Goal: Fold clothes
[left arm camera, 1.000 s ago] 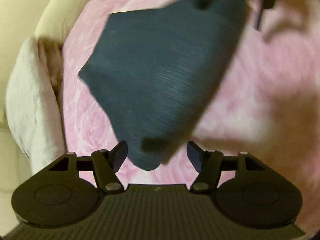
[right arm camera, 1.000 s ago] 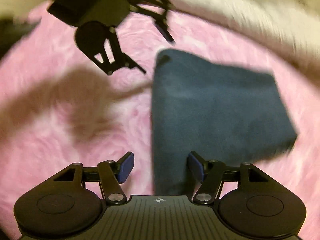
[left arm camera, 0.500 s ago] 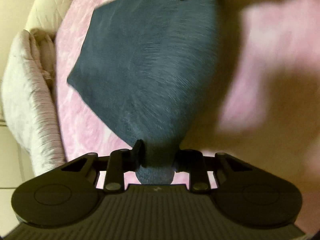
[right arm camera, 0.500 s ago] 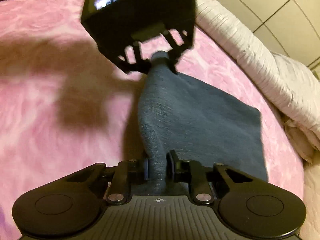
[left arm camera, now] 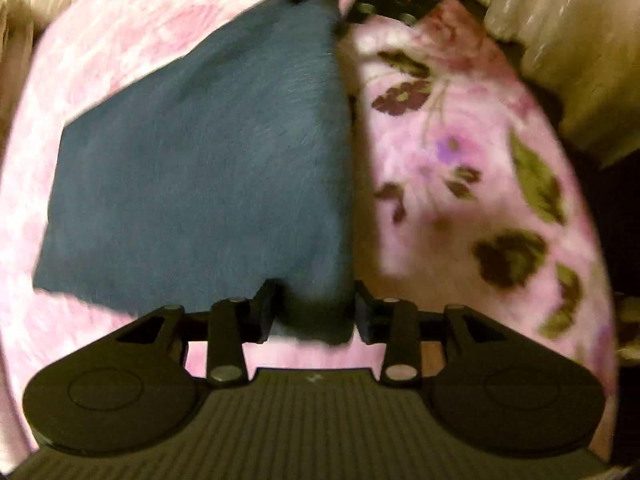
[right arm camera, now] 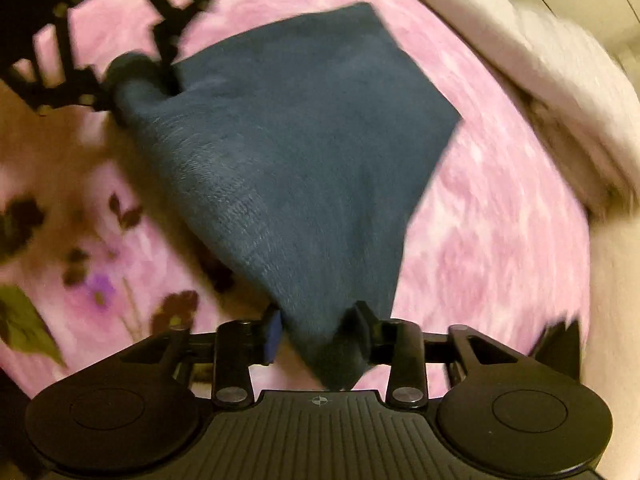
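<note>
A dark blue folded cloth [left arm camera: 208,168] lies over a pink fleece blanket [left arm camera: 460,128]. My left gripper [left arm camera: 314,314] is shut on one corner of the cloth. My right gripper [right arm camera: 320,336] is shut on another corner of the same cloth [right arm camera: 304,148]. The cloth stretches between the two grippers, with one edge lifted off the blanket. In the left wrist view the right gripper [left arm camera: 320,4] shows at the top, and in the right wrist view the left gripper [right arm camera: 136,76] shows at the upper left. Both views are motion-blurred.
The pink blanket carries a flower and leaf print [left arm camera: 520,184] on one side. A white quilted pillow or duvet [right arm camera: 560,92] lies along the blanket's edge. Cream fabric [left arm camera: 560,40] shows at the upper right of the left wrist view.
Both grippers closed on corners of the blue cloth, then lifted and swung it sideways over the flower-printed part of the blanket.
</note>
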Demonstrator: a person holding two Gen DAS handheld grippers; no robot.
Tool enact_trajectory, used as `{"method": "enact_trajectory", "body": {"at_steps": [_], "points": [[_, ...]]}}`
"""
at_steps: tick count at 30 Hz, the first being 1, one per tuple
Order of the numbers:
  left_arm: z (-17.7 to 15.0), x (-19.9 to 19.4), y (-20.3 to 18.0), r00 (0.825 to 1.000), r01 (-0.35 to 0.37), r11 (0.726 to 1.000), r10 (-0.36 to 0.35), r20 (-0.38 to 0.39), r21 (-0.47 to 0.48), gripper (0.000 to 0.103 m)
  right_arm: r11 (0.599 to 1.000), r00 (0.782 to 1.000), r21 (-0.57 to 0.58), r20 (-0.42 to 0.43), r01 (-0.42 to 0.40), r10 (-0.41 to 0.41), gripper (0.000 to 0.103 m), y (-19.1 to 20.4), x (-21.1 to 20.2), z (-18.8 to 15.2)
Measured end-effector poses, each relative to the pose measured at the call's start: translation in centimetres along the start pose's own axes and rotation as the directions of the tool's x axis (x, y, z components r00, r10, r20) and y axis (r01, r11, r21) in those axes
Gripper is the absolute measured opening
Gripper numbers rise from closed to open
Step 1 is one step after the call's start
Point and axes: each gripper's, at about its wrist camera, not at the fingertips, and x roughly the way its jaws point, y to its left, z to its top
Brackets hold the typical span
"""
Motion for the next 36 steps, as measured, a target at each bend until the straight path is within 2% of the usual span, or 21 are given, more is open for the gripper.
{"method": "enact_trajectory", "body": {"at_steps": [1, 3, 4, 6, 8, 11, 13, 15, 16, 17, 18, 19, 20, 21, 23, 27, 30, 32, 34, 35, 36], "points": [[-0.7, -1.0, 1.1, 0.999, 0.023, 0.999, -0.022, 0.032, -0.026, 0.036, 0.992, 1.000, 0.120, 0.018, -0.026, 0.024, 0.046, -0.5, 0.4, -0.6], [-1.6, -2.9, 3.7, 0.994, 0.052, 0.996, -0.044, 0.103, -0.079, 0.041, 0.932, 0.996, 0.353, 0.061, -0.081, 0.064, 0.054, -1.6, 1.1, -1.9], [-2.1, -3.9, 5.1, 0.989, 0.068, 0.992, -0.054, 0.139, -0.104, 0.040, 0.881, 0.993, 0.461, 0.086, -0.111, 0.080, 0.056, -2.1, 1.4, -2.5], [-2.9, -5.2, 7.9, 0.981, 0.072, 0.982, -0.038, 0.191, -0.175, 0.040, 0.738, 0.985, 0.653, 0.140, -0.169, 0.102, 0.068, -3.1, 2.1, -3.8], [-3.2, -5.5, 11.5, 0.976, 0.044, 0.966, 0.013, 0.219, -0.256, 0.041, 0.552, 0.974, 0.803, 0.198, -0.225, 0.110, 0.072, -4.2, 2.8, -5.0], [-2.8, -4.4, 17.1, 0.969, -0.028, 0.935, 0.111, 0.219, -0.352, 0.045, 0.214, 0.955, 0.931, 0.283, -0.297, 0.094, 0.077, -5.7, 3.9, -6.9], [-2.3, -2.4, 20.2, 0.967, -0.081, 0.922, 0.165, 0.194, -0.379, 0.048, -0.030, 0.941, 0.943, 0.333, -0.332, 0.067, 0.078, -6.8, 4.6, -8.2], [-1.8, 0.3, 22.4, 0.972, -0.146, 0.913, 0.204, 0.117, -0.381, 0.048, -0.270, 0.927, 0.895, 0.375, -0.354, 0.027, 0.077, -7.8, 5.3, -9.4], [-1.5, 1.9, 23.2, 0.973, -0.186, 0.910, 0.223, 0.059, -0.371, 0.048, -0.359, 0.923, 0.863, 0.385, -0.356, 0.007, 0.077, -8.1, 5.8, -9.9], [-1.5, 3.1, 23.8, 0.975, -0.196, 0.911, 0.221, 0.029, -0.363, 0.049, -0.405, 0.924, 0.844, 0.383, -0.352, -0.005, 0.063, -8.2, 6.5, -10.1], [-1.7, 3.7, 24.2, 0.979, -0.179, 0.914, 0.203, 0.030, -0.364, 0.049, -0.435, 0.922, 0.829, 0.386, -0.351, -0.007, 0.042, -8.3, 7.0, -10.2], [-1.9, 3.8, 24.4, 0.982, -0.157, 0.912, 0.184, 0.037, -0.380, 0.048, -0.444, 0.919, 0.824, 0.393, -0.351, 0.002, 0.041, -8.8, 7.3, -10.0], [-2.0, 3.7, 24.5, 0.985, -0.133, 0.906, 0.164, 0.044, -0.402, 0.046, -0.435, 0.916, 0.827, 0.402, -0.357, 0.013, 0.030, -9.5, 7.3, -9.9], [-2.1, 3.6, 24.7, 0.988, -0.110, 0.900, 0.145, 0.051, -0.423, 0.039, -0.399, 0.910, 0.839, 0.413, -0.369, 0.028, 0.025, -10.7, 6.9, -9.6], [-2.2, 3.1, 24.3, 0.992, -0.075, 0.885, 0.115, 0.060, -0.459, 0.038, -0.325, 0.899, 0.860, 0.434, -0.394, 0.058, 0.022, -13.2, 6.0, -9.0], [-0.9, 2.0, 21.3, 0.991, 0.011, 0.856, 0.061, 0.122, -0.517, 0.041, -0.129, 0.905, 0.899, 0.425, -0.420, 0.017, 0.022, -21.5, 4.9, -9.1], [0.7, 2.6, 19.3, 0.987, 0.020, 0.824, 0.075, 0.145, -0.566, 0.040, 0.030, 0.917, 0.917, 0.398, -0.399, 0.015, 0.022, -27.7, 6.4, -8.8], [1.5, 3.2, 18.5, 0.987, 0.001, 0.812, 0.094, 0.132, -0.583, 0.041, 0.104, 0.925, 0.920, 0.372, -0.378, 0.075, 0.024, -30.0, 8.9, -8.4], [2.0, 3.4, 18.1, 0.987, -0.027, 0.822, 0.113, 0.117, -0.569, 0.044, 0.173, 0.943, 0.930, 0.307, -0.326, 0.129, 0.031, -30.0, 10.5, -8.4], [2.2, 3.5, 17.9, 0.986, -0.040, 0.827, 0.122, 0.109, -0.561, 0.044, 0.197, 0.952, 0.933, 0.279, -0.300, 0.127, 0.039, -29.5, 10.3, -8.8], [2.3, 3.3, 17.8, 0.986, -0.051, 0.832, 0.131, 0.106, -0.552, 0.045, 0.198, 0.960, 0.940, 0.261, -0.277, 0.106, 0.044, -28.7, 9.5, -9.4]]}}
